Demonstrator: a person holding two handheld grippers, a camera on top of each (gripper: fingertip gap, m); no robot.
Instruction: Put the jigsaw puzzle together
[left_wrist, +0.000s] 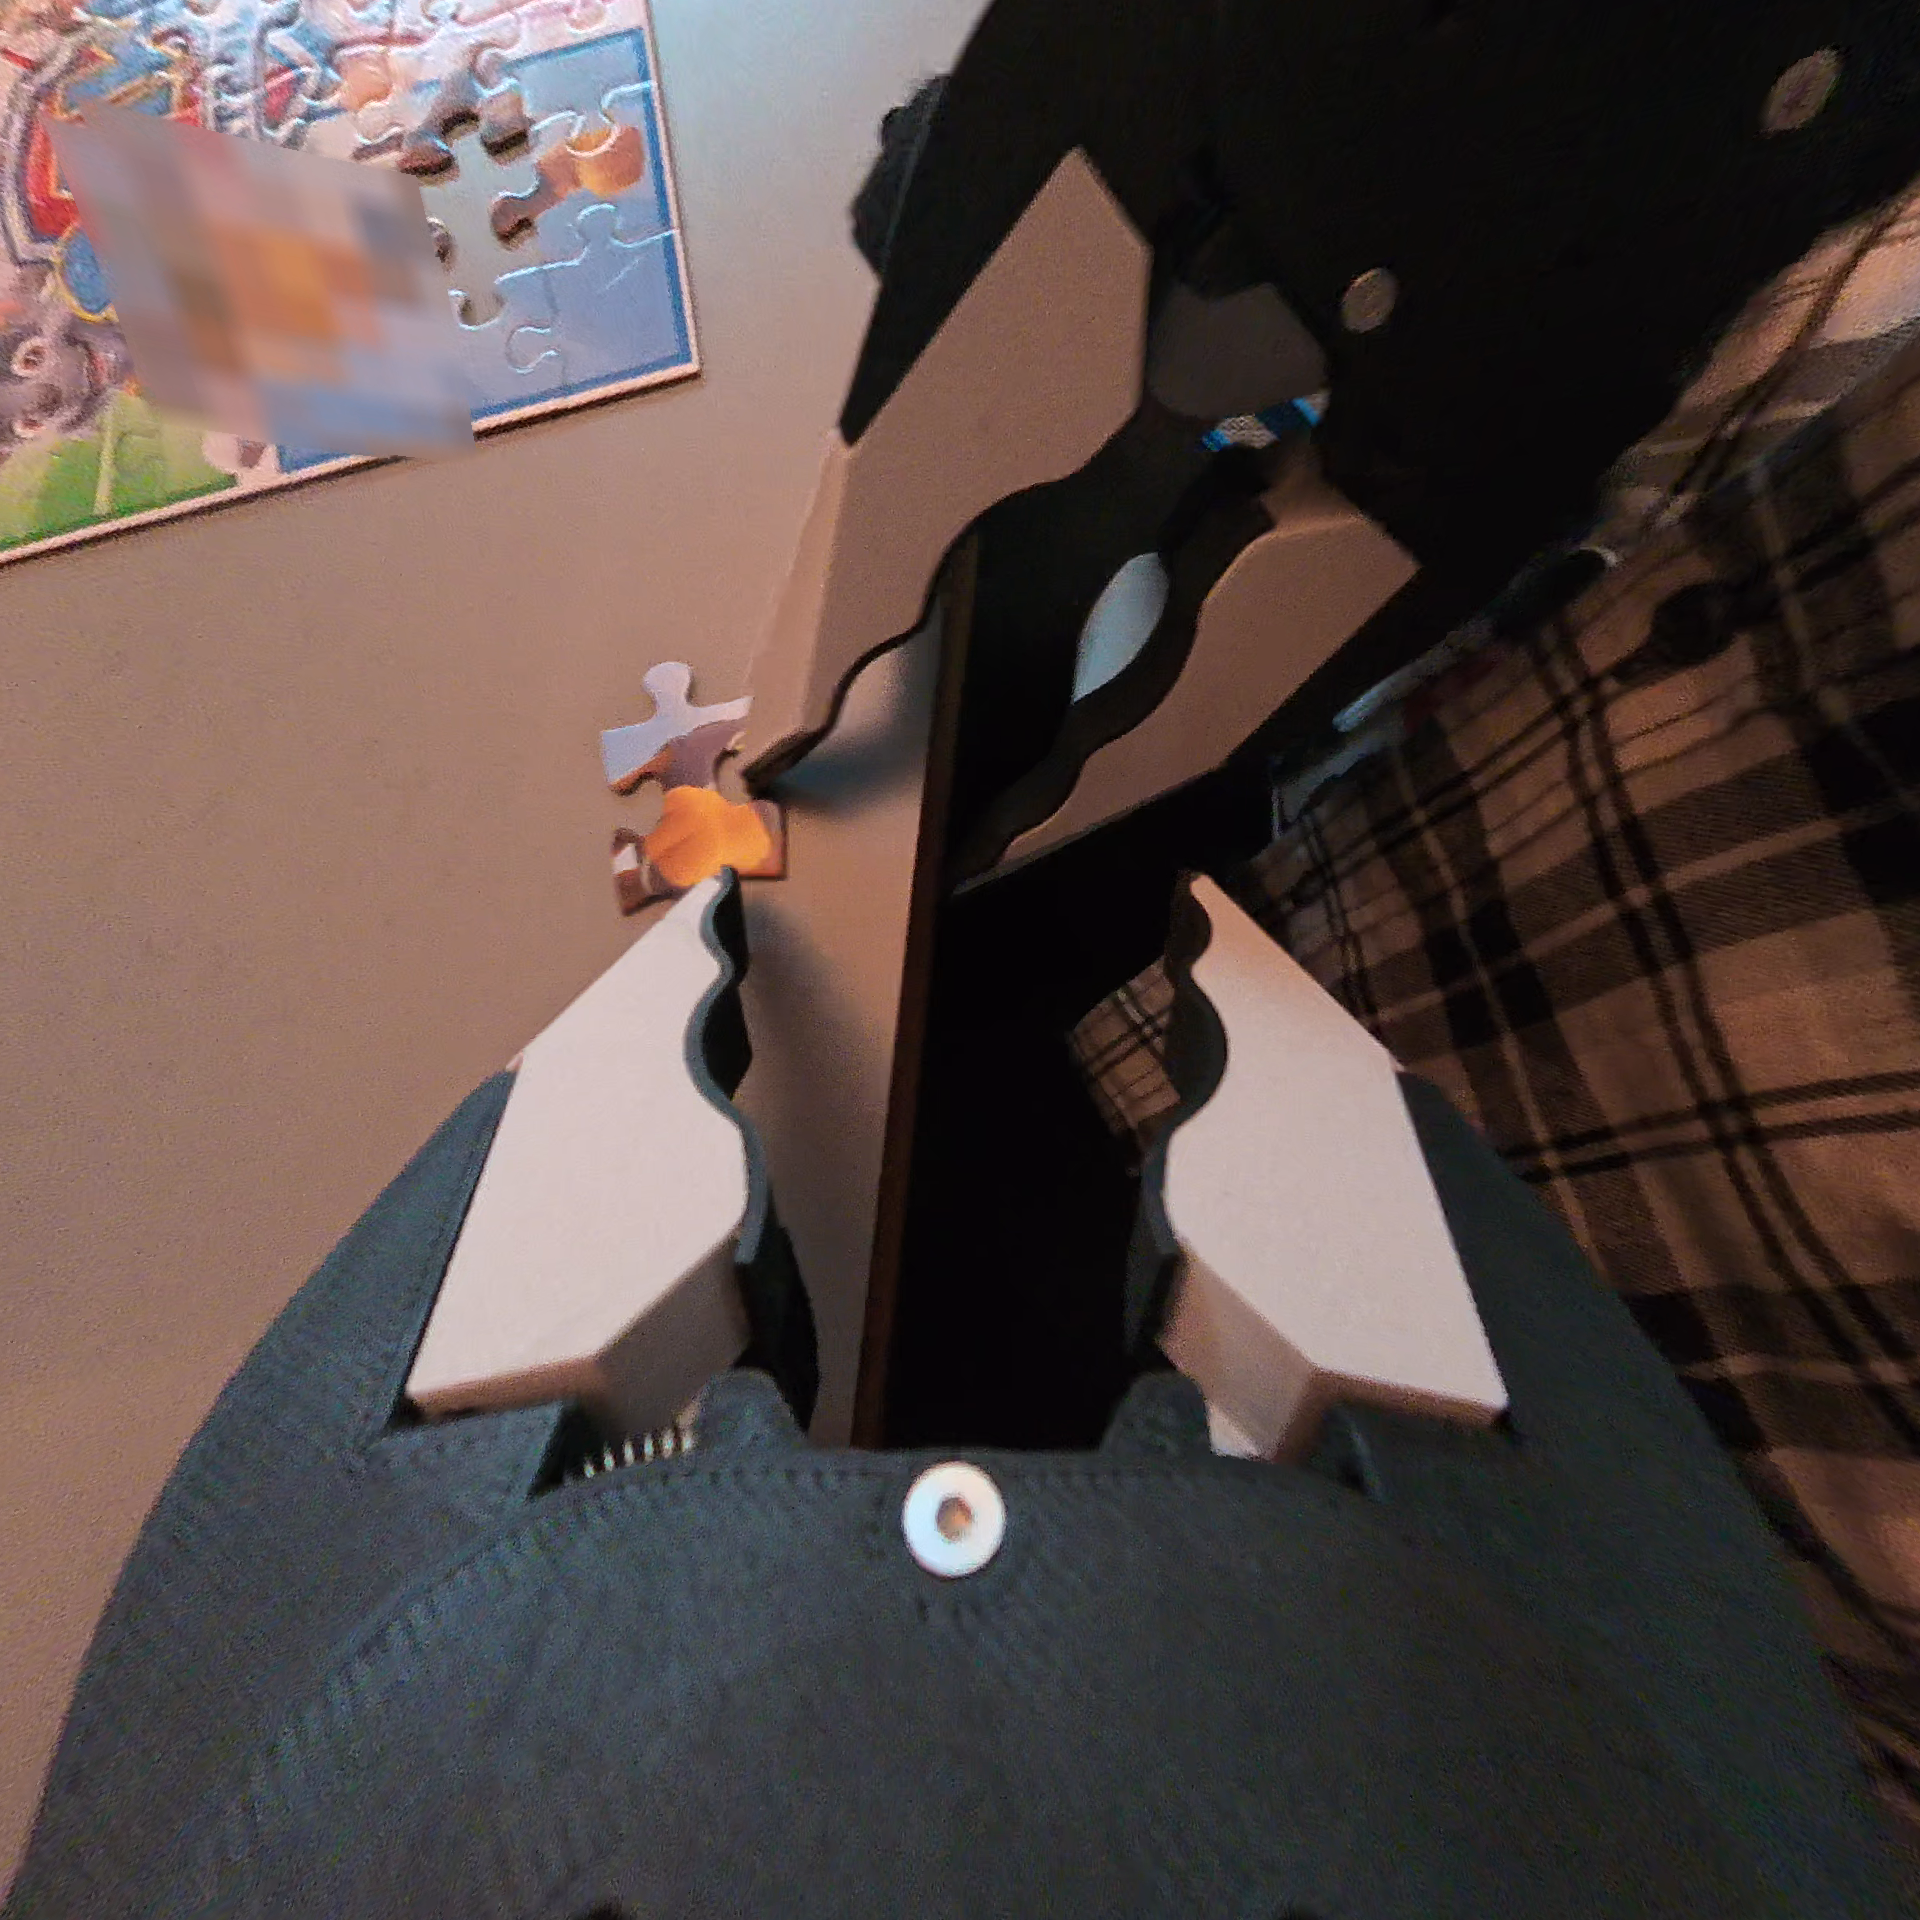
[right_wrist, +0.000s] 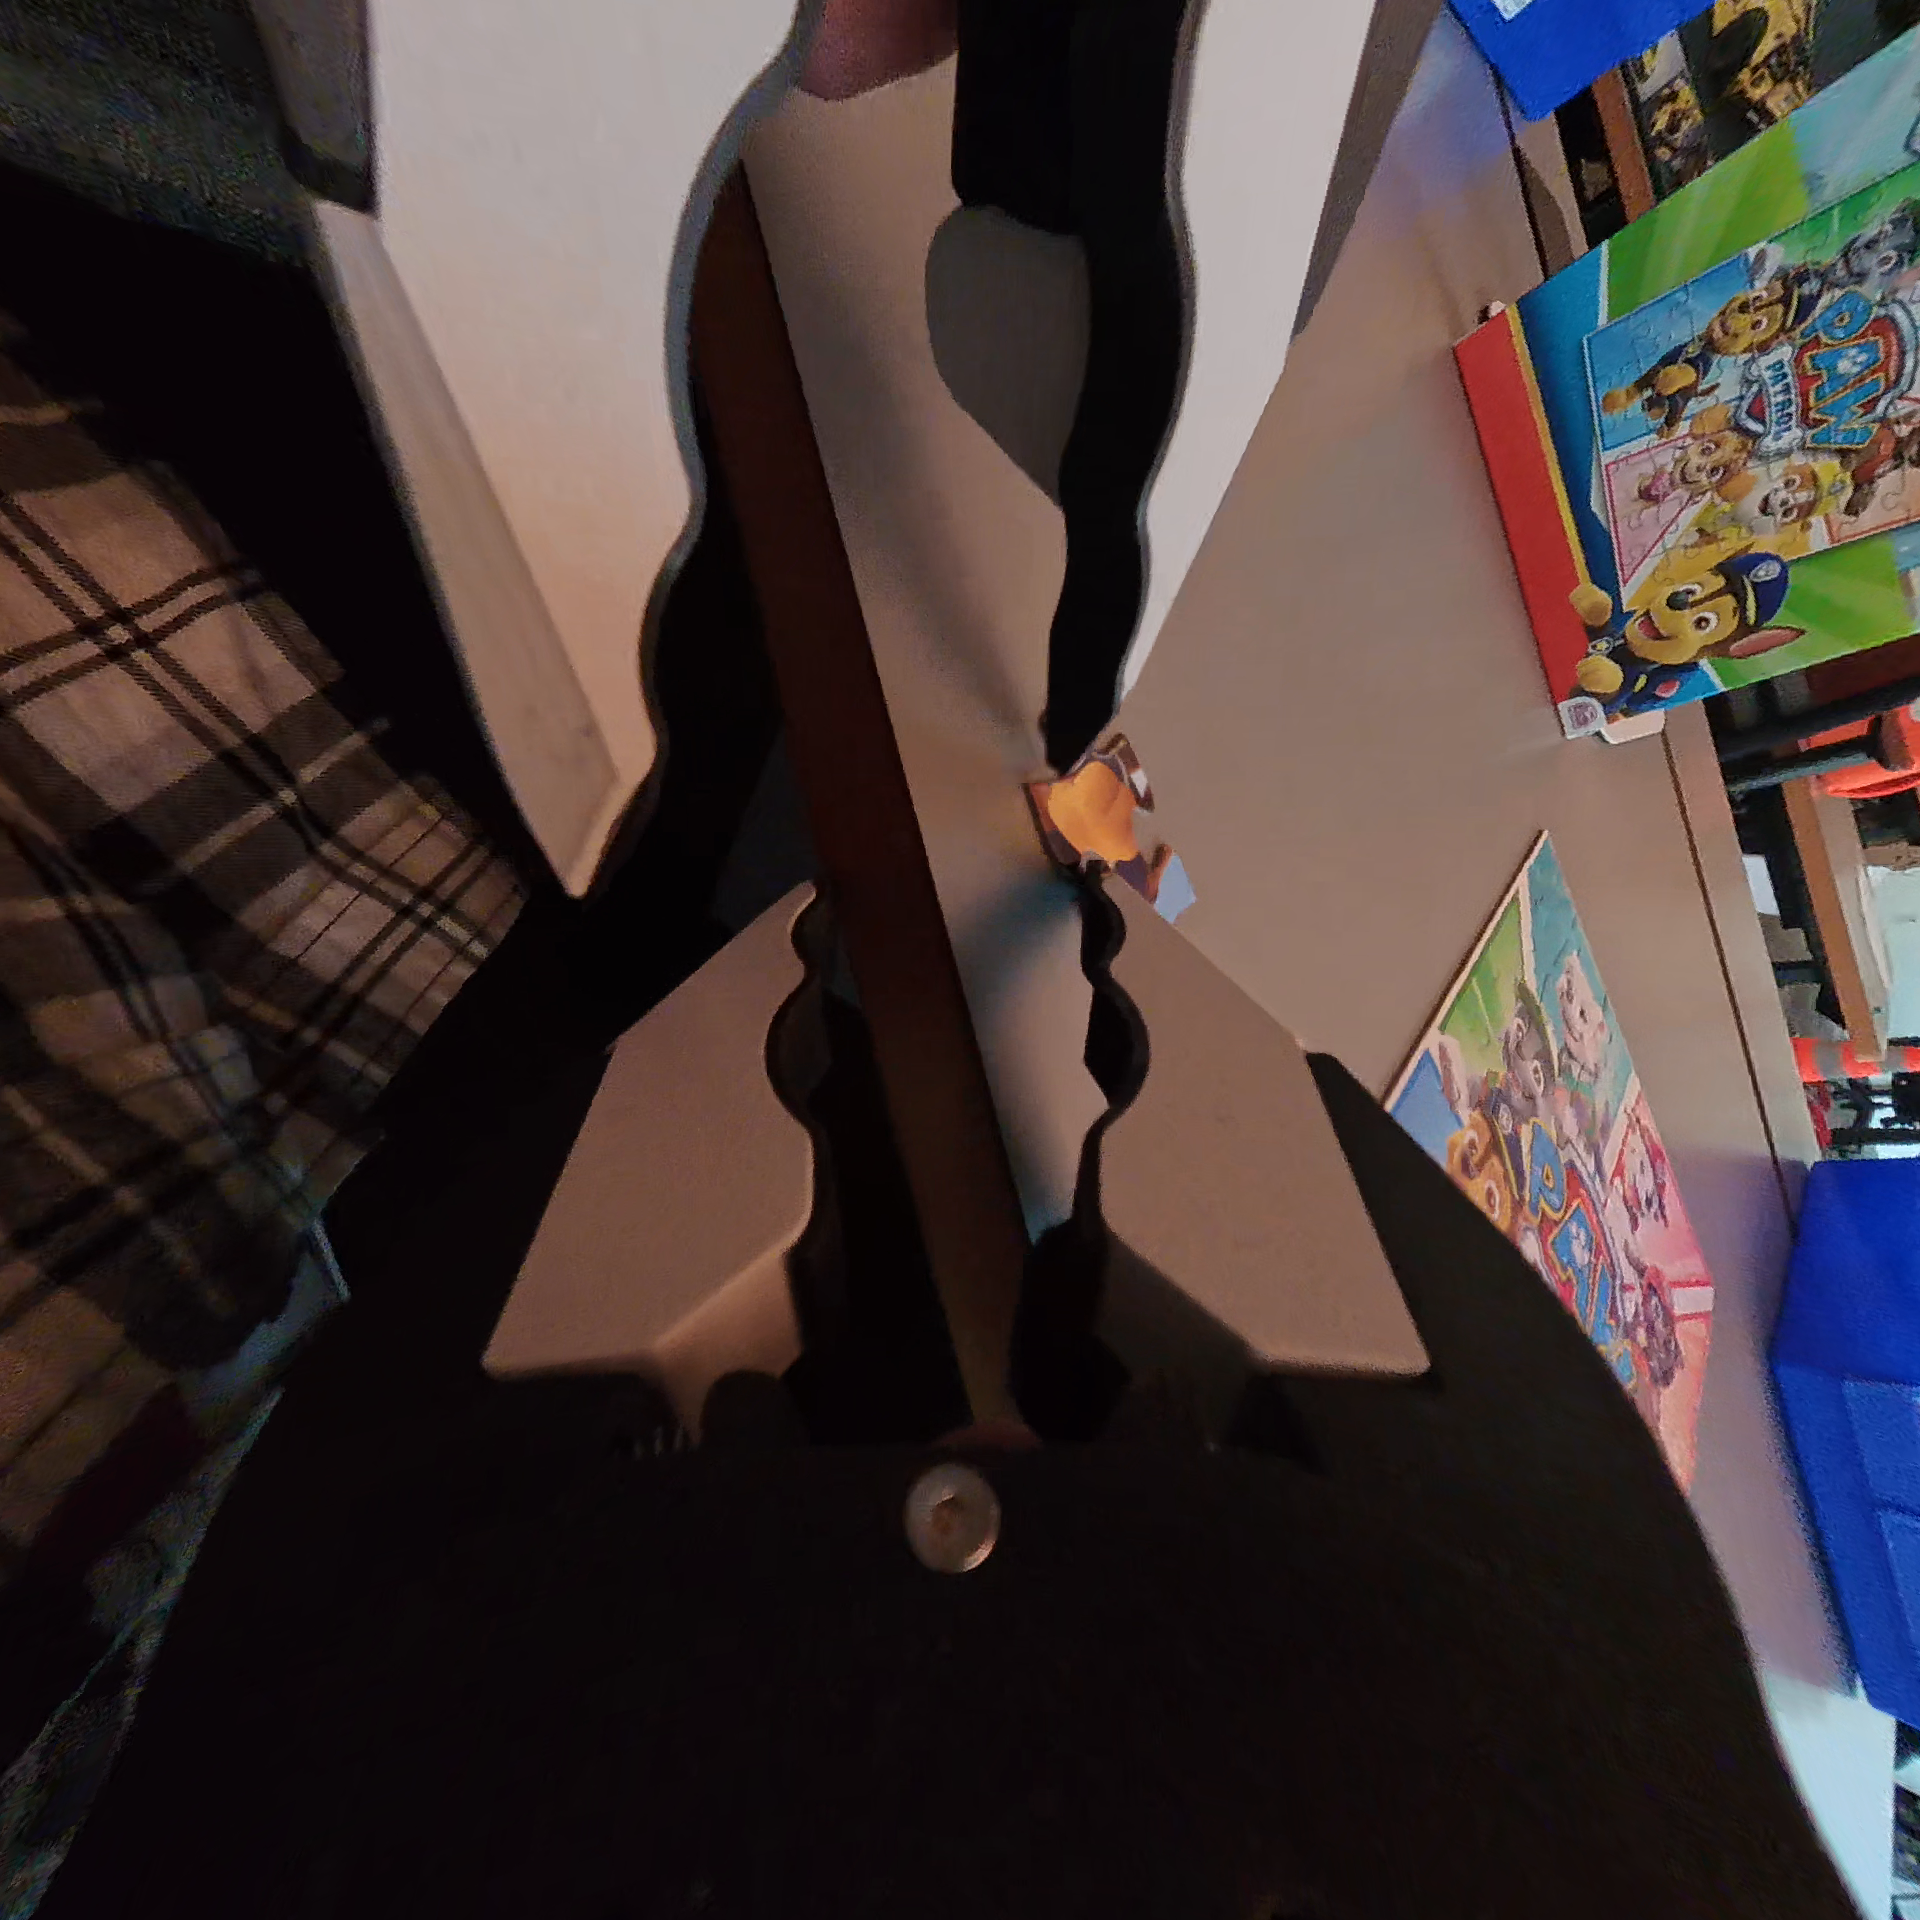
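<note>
A loose puzzle piece (left_wrist: 694, 805) with an orange patch lies on the grey table (left_wrist: 312, 987) close to its front edge. My left gripper (left_wrist: 956, 888) is open and straddles the table edge, one fingertip (left_wrist: 727, 894) touching the piece's near side. My right gripper (left_wrist: 857, 826) faces it, open, one tip at the piece's other side. In the right wrist view the piece (right_wrist: 1107, 821) sits between my right gripper's (right_wrist: 951, 899) upper fingertip (right_wrist: 1096, 909) and the left gripper's (right_wrist: 821, 821) tip. The partly assembled puzzle board (left_wrist: 582, 260) lies farther back; it also shows in the right wrist view (right_wrist: 1558, 1143).
The brown table edge (left_wrist: 930, 935) runs between both pairs of fingers. A person's plaid garment (left_wrist: 1610, 935) is just off the edge. A puzzle box (right_wrist: 1714, 468) and a blue bin (right_wrist: 1849, 1403) stand at the table's far side. Less than 4 cm separates the two grippers' tips.
</note>
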